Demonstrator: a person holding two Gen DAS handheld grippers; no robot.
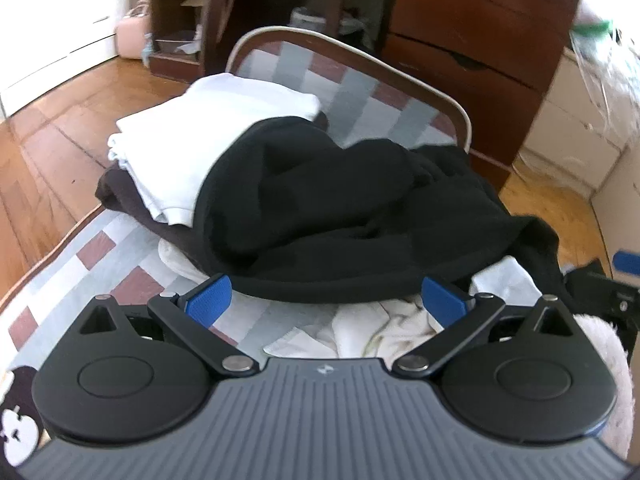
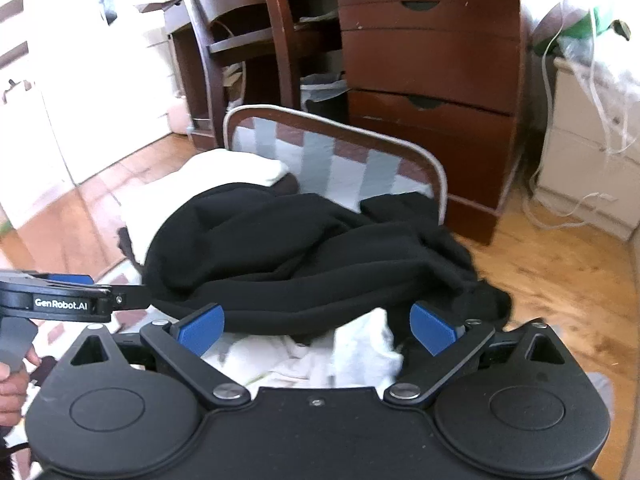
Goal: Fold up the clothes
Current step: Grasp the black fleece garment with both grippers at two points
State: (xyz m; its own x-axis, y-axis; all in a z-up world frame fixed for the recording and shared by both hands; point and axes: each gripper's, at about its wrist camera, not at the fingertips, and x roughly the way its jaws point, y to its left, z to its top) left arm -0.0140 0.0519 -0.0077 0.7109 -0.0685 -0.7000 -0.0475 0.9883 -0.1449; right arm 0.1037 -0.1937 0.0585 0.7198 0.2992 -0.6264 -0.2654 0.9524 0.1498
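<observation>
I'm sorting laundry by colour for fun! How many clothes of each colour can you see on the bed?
Black: 1, the crumpled black garment
White: 2, the folded white garment and the rumpled white cloth
Dark brown: 1, the brown garment under the folded white one
Total: 4 that can be told apart

The right hand-held gripper has its blue-padded jaws spread wide, holding nothing, just in front of a crumpled black garment. That garment lies heaped on a bed with a checked cover (grey, white and brownish-red squares). White cloth sits rumpled between the jaws, below the black heap. A folded white piece lies behind the heap. At the left edge the left hand-held gripper reaches in sideways, a hand gripping its handle. A dark wooden dresser stands beyond the bed.
</observation>
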